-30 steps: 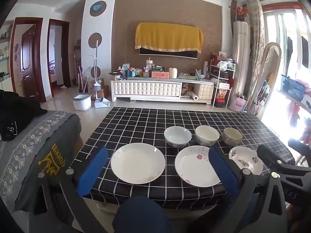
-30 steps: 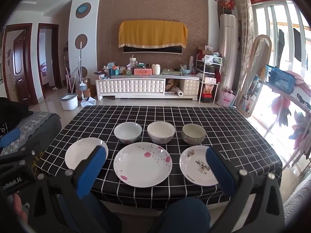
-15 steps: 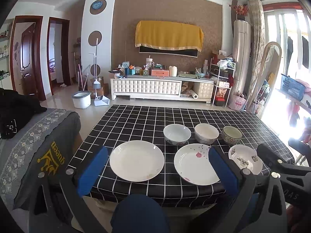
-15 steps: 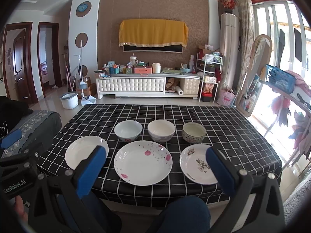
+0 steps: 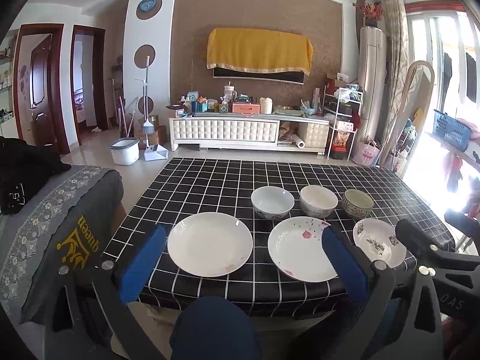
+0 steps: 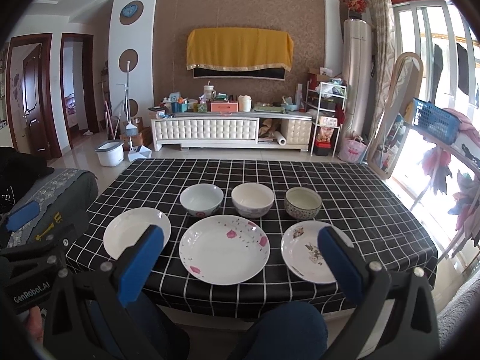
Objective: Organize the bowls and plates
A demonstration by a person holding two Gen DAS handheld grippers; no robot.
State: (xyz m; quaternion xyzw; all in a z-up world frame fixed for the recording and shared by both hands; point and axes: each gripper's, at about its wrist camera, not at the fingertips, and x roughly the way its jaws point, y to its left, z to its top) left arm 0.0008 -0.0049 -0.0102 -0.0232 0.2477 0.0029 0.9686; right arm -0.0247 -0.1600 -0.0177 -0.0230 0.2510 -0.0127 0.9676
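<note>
Three plates lie in a row near the front edge of the checked table: a plain white plate at left, a pink-flowered plate in the middle, a small patterned plate at right. Behind them stand a white bowl, a cream bowl and a patterned bowl. My left gripper hangs open in front of the table, with the plain white plate between its fingers in the view. My right gripper is open too, and frames the pink-flowered plate.
A grey-covered sofa arm stands left of the table. The person's knees are under the near edge. Beyond the table are a TV cabinet, a bucket and a mirror by the window.
Both views have shifted slightly, so the plates sit a little higher in the frame. Both grippers stay open and the dishes have not moved.
</note>
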